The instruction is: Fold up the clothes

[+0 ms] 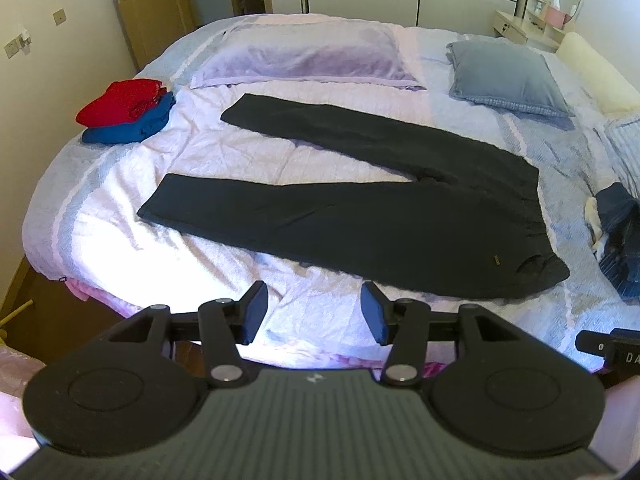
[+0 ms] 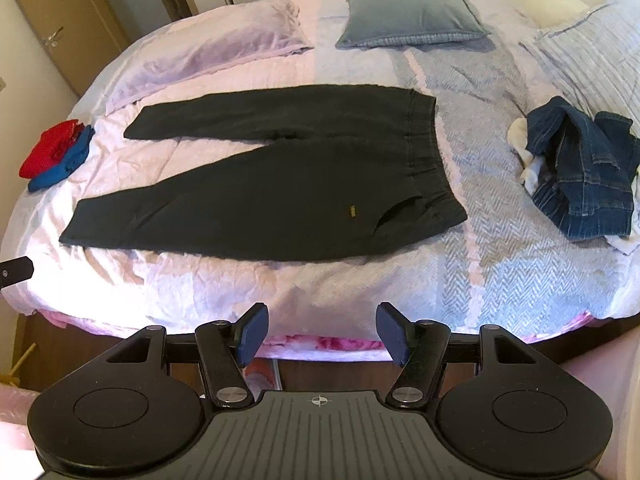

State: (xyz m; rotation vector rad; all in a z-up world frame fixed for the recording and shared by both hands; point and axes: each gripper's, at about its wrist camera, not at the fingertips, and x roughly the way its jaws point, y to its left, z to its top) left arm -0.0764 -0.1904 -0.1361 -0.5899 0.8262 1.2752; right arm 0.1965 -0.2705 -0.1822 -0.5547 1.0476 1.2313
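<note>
Black trousers (image 1: 360, 208) (image 2: 280, 184) lie spread flat on the bed, legs apart and pointing left, waistband to the right. My left gripper (image 1: 314, 312) hovers open over the bed's near edge, short of the trousers, with nothing between its pads. My right gripper (image 2: 318, 334) is also open and empty, above the near edge of the bed below the waistband end. A crumpled pile of blue jeans (image 2: 584, 176) (image 1: 620, 236) with a white garment lies to the right.
A folded red garment (image 1: 120, 102) sits on a folded blue one (image 1: 132, 128) at the bed's left. A lilac pillow (image 1: 300, 56) and a grey-blue pillow (image 1: 508, 76) lie at the back. A door and wardrobe stand behind; wooden floor shows below the bed edge.
</note>
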